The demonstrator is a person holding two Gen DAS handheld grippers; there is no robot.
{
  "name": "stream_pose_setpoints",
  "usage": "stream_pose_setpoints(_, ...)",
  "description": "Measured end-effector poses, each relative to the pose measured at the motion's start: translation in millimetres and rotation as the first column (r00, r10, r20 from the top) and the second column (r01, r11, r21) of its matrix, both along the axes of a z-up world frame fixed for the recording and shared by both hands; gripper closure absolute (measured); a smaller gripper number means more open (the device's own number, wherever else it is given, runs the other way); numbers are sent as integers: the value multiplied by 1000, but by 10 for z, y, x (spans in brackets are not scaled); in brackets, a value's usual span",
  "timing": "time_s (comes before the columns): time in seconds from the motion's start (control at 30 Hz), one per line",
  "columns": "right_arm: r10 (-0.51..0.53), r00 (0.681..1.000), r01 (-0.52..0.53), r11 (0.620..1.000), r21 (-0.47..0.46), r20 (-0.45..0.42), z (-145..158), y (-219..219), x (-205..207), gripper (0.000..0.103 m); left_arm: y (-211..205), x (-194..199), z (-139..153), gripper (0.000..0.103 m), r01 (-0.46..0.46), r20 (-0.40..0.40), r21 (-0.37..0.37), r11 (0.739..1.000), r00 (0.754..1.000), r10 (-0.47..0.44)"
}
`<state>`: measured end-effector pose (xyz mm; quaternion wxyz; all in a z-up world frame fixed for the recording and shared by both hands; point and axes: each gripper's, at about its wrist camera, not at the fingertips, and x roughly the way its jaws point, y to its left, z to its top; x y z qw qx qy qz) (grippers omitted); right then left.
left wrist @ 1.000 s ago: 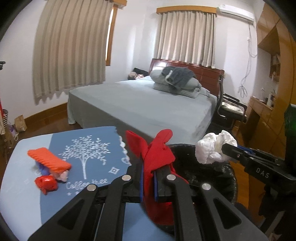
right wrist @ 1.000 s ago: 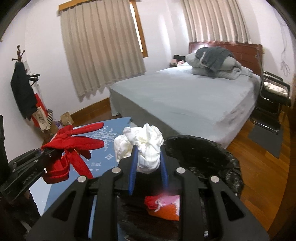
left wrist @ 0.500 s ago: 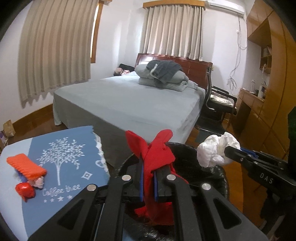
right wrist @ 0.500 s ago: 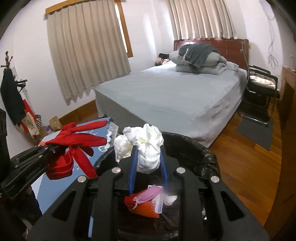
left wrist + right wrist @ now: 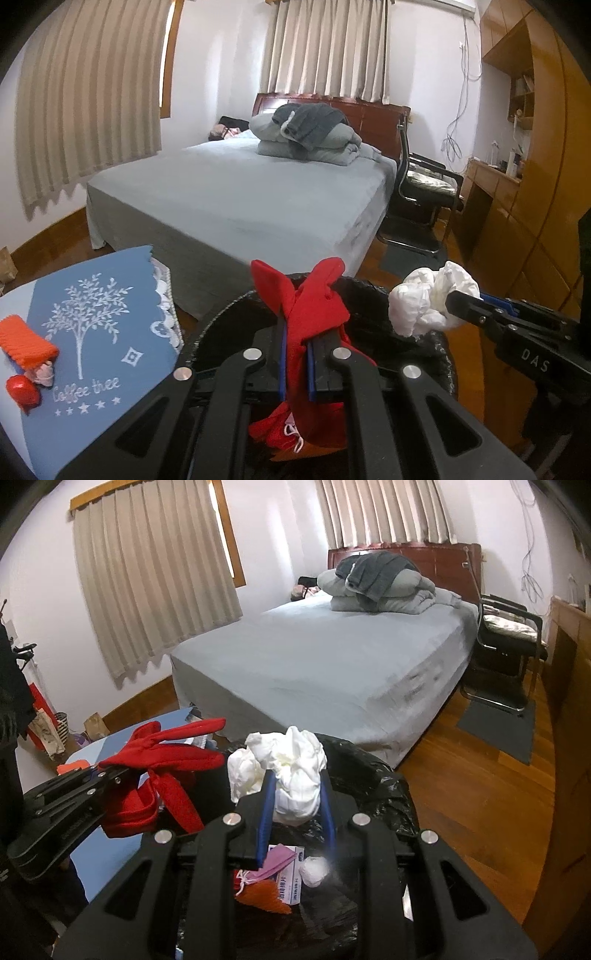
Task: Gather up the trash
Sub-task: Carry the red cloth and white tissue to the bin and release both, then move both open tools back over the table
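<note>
Both claws clamped on trash above the bin.

Left gripper [image 5: 295, 334] pinched tight on red cloth [image 5: 314, 314], tail of it hanging into black-lined trash bin [image 5: 439, 354]. Right gripper [image 5: 297, 794] squeezed on crumpled white tissue [image 5: 291, 771], held over the same bin, above a small box [image 5: 291, 878] and other scraps. Beside the bin, blue tablecloth [image 5: 107, 325] with orange knit piece [image 5: 26, 341] and red wrapper [image 5: 22, 387]. Beyond, grey bed [image 5: 332, 664].

bin mouth [image 5: 369, 768]: open below | bed [image 5: 332, 664]: blocks beyond | table [image 5: 110, 332]: left flank
</note>
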<state>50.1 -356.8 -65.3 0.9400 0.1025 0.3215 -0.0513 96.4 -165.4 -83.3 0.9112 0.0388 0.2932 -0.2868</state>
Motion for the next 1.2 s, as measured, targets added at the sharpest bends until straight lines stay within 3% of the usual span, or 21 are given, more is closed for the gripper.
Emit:
stream_pose_setpoints(0.07, -7, 1000, 7, 1000, -5, -9, -36, -31, 28, 77, -61, 35, -40, 93, 15, -16, 0, 1000, 1000, -15)
stream_pose_setpoints(0.13, -13, 1000, 13, 1000, -9, -19, -66, -53, 47, 72, -90, 76, -69, 79, 30, -36, -5, 1000, 999, -30)
stream_pose_setpoints(0.2, -24, 999, 23, 1000, -16, -23, -93, -81, 49, 58, -102, 103, -114, 58, 38, -59, -6, 999, 998, -38)
stream_pose_setpoints(0.27, -32, 999, 32, 999, -17, -23, -108, -105, 38, 53, -96, 114, -149, 54, 46, -71, -3, 999, 996, -46)
stream_pose_setpoints(0.47, -63, 998, 62, 998, -20, -19, -129, -144, -13, 23, 9, 73, -259, 40, 44, -99, 20, 999, 994, -41)
stream_pose_setpoints(0.63, -57, 998, 57, 998, -15, -8, -119, -83, -35, 17, 187, 28, -263, 36, 5, -96, 26, 1000, 995, -2)
stream_pose_setpoints(0.87, -38, 999, 38, 999, 25, -9, -78, 44, 21, 7, 590, -7, -132, 19, -113, -54, 13, 994, 992, 113)
stream_pose_setpoints(1.2, 56, 998, -56, 998, 24, 9, -41, 602, 261, 7, 1461, -13, -86, 12, -315, 12, 35, 949, 949, 315)
